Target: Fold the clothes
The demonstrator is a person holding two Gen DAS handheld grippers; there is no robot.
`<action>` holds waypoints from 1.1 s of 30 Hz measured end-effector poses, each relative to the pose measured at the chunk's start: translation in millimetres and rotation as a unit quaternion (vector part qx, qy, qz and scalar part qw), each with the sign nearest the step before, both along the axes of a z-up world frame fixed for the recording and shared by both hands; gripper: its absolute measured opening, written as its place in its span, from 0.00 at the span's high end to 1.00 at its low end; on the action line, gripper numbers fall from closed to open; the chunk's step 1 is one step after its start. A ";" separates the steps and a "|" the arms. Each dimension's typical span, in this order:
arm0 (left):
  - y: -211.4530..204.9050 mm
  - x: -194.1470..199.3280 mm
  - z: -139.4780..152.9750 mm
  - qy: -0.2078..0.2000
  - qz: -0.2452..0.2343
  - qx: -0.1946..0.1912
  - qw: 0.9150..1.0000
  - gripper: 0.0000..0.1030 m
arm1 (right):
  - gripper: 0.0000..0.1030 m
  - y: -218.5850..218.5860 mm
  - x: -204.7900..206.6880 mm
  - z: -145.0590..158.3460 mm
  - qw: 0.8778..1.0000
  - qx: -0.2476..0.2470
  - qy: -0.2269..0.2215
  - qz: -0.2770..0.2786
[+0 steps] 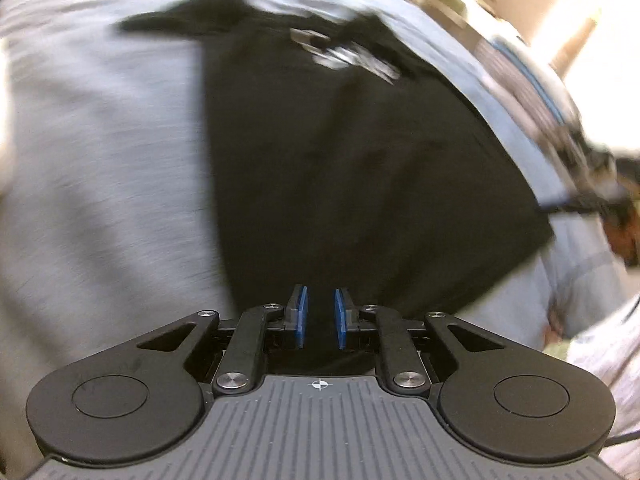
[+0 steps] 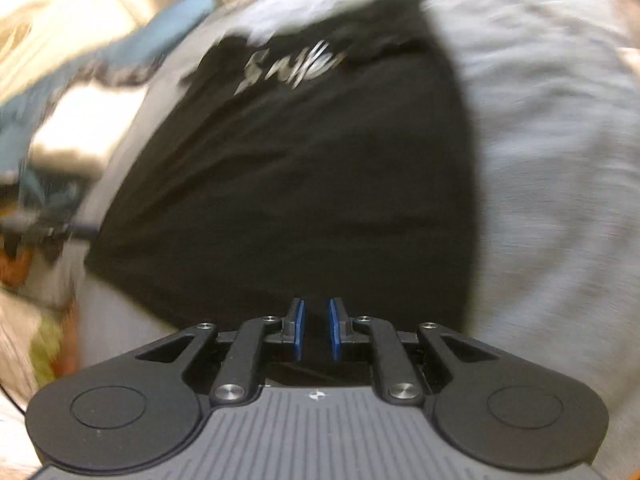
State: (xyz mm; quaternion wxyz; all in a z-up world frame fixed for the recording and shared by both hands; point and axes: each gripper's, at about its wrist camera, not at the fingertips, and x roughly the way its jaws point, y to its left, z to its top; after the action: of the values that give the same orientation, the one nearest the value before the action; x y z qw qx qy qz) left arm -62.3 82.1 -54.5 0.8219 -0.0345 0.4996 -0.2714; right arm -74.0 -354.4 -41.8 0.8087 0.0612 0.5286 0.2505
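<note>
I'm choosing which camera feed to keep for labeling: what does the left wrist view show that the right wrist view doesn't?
Only the left wrist view shows a sleeve of the black shirt spread to the left, and a person's arm at the right edge.

Only the right wrist view shows a blue cloth and a white folded item at the left; the shirt's print is more readable here.

Both show the black shirt lying on a grey sheet, with a slightly open tool hovering at its near edge: left tool, right tool. Both are motion-blurred.
</note>
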 end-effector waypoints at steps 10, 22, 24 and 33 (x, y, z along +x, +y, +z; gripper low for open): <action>5.3 2.9 6.4 -0.008 0.011 -0.003 1.000 0.86 | 0.93 -86.6 -18.0 3.2 0.985 -0.052 -0.014 -0.163; -84.4 4.2 -28.4 0.024 -0.125 -0.060 0.990 0.86 | 0.93 -2.5 11.3 -18.1 1.000 0.004 -0.029 -0.001; -77.1 4.3 -31.5 0.034 -0.110 -0.071 0.991 0.86 | 0.93 -35.5 13.3 -14.5 0.997 -0.010 -0.031 -0.071; -66.0 5.3 -31.0 0.050 -0.077 -0.092 0.992 0.85 | 0.91 -9.9 11.5 24.8 0.992 0.049 -0.100 -0.052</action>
State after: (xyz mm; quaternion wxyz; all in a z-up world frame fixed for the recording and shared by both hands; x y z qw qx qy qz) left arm -56.9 16.2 -85.5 0.7658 -0.0851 0.5143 -0.3766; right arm -62.6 -364.3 -17.1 0.8656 0.1028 0.4280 0.2387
